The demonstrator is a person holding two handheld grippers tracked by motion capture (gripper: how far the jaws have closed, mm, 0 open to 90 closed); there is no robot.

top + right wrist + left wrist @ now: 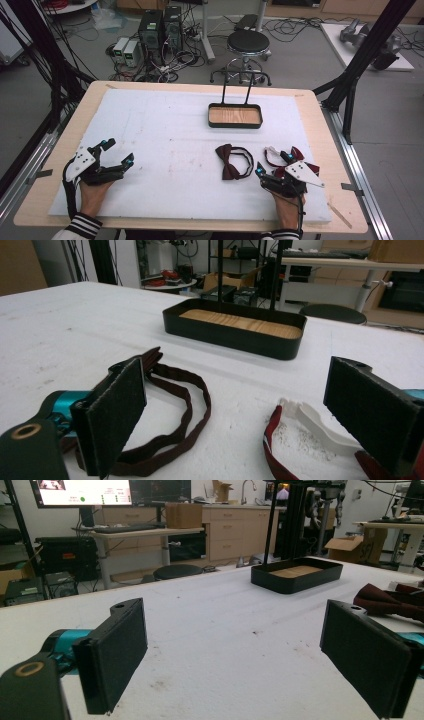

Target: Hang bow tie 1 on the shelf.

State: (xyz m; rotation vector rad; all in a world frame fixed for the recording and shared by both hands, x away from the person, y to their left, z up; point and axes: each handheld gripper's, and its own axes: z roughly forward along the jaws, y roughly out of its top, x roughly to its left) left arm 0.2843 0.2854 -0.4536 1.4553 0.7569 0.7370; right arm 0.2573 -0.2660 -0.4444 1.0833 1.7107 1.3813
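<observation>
Two bow ties lie on the white foam mat [165, 130] that covers the wooden table, both toward its near right corner. The dark maroon bow tie [230, 162], with its strap looped out to the right, rests just left of the right gripper [273, 164]; from the right gripper view its strap [170, 440] curls on the mat between the two jaws, with the knot end beside and behind the left jaw. The second, brighter red bow tie [295, 154] sits under and just beyond the same gripper, partly hidden by its grey plate; its red band and white plastic clasp [312, 422] show in the right gripper view just inside the right jaw. The right gripper's jaws stand wide apart, holding nothing, set down low over the mat between the two ties.

The left gripper [119, 151] rests near the near left corner of the table, well apart from both ties, jaws spread wide and empty above bare mat. In its own view the maroon tie [382, 600] appears at the far right.

One black tray [235, 124] with a wooden floor and a tall wire handle stands toward the far edge of the mat, right of centre, holding nothing, well beyond both ties.
</observation>
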